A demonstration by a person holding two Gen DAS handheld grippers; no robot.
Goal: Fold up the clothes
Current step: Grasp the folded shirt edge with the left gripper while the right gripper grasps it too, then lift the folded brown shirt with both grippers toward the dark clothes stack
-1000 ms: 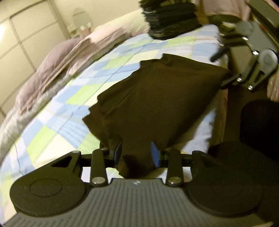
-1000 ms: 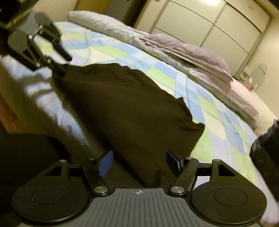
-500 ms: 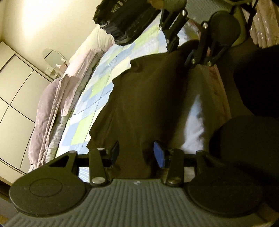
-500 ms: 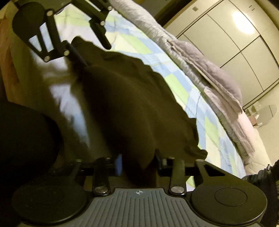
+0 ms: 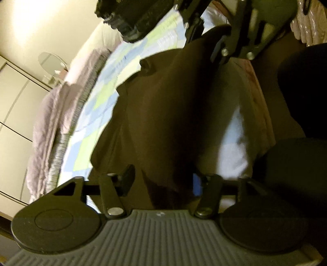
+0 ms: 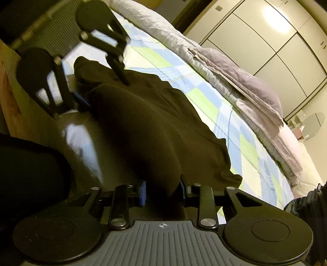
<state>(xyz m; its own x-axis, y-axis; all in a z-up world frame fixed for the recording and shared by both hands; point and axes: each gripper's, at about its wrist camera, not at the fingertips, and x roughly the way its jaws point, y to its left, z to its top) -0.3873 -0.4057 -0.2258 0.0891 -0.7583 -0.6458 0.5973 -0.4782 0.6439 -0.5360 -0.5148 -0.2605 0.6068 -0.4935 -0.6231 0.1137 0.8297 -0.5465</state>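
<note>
Dark stack (image 5: 130,18) cut off at top, blurred.

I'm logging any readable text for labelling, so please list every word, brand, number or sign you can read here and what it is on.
None can be read.
Left claw housing: only a small round mark, no letters.
Right claw housing: a small crosshair mark, no letters.
Brown garment, checked bedspread and wardrobe doors: no print or labels visible.
</note>
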